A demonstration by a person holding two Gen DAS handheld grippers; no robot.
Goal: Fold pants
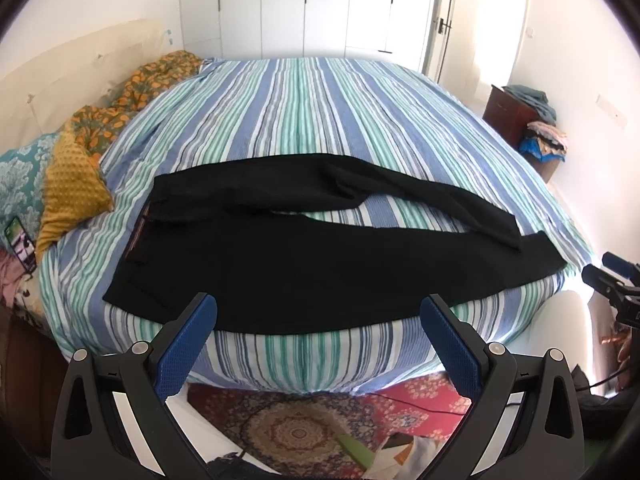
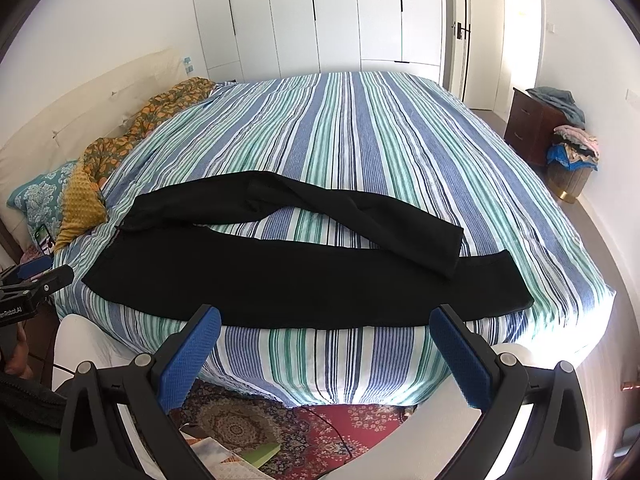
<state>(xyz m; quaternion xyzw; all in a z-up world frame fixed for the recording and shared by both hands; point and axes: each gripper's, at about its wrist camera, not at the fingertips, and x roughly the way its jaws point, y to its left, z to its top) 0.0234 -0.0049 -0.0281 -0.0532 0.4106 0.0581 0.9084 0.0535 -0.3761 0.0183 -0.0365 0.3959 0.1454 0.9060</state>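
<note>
Closest in, the left gripper [image 1: 318, 312] with its blue textured pads hangs off the bed's near edge, fingers spread wide and holding nothing; the right gripper [image 2: 325, 322] sits beside it the same way, fingers apart and empty. Beneath them a red patterned floor rug [image 1: 412, 400] shows, with a thin cable trailing across it. On the bed's blue, green and white striped cover [image 2: 360, 140] the black pants [image 1: 280, 268] lie spread flat along the near edge, waistband toward the headboard side, the near leg straight and the far leg bowed away so a sliver of stripes shows between them before the cuffs meet. Past the waistband sit a mustard dotted blanket [image 1: 70, 184], an orange-flowered quilt [image 2: 160, 112], and what looks like a phone [image 1: 19, 242]. Farther back stand a dark wooden cabinet [image 2: 528, 124] heaped with clothes and tall white wardrobe doors [image 2: 320, 16].
</note>
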